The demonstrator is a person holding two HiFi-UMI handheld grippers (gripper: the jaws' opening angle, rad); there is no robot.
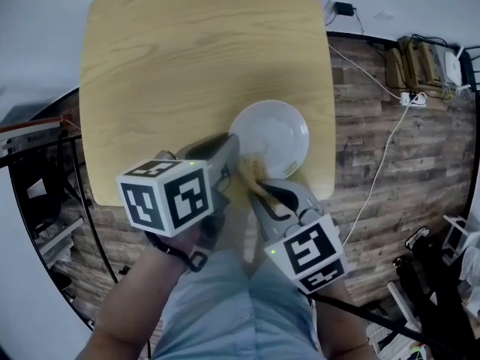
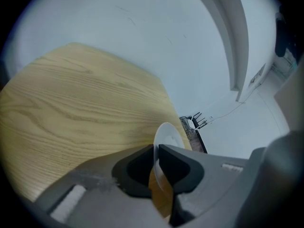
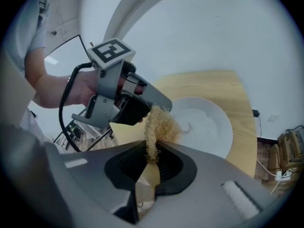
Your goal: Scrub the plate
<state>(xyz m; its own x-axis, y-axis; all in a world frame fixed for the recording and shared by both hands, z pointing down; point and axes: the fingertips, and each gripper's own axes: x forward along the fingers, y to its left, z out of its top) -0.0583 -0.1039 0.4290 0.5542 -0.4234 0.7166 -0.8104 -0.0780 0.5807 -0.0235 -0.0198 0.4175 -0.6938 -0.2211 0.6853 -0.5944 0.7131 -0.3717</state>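
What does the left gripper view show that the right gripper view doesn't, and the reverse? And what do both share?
Left gripper view only: the left gripper clamping the white plate by its rim, seen edge-on. Right gripper view only: the straw-coloured scrubber pinched in the right gripper, the plate's inner face, and the person's hand behind the left gripper. Both: the plate and the wooden table.

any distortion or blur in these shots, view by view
Head view: fisheye bends the table edges, corners dark. Left gripper view: the left claw close up is soft, wood grain crisp. Right gripper view: the plate looks washed out, scrubber fibres sharp.
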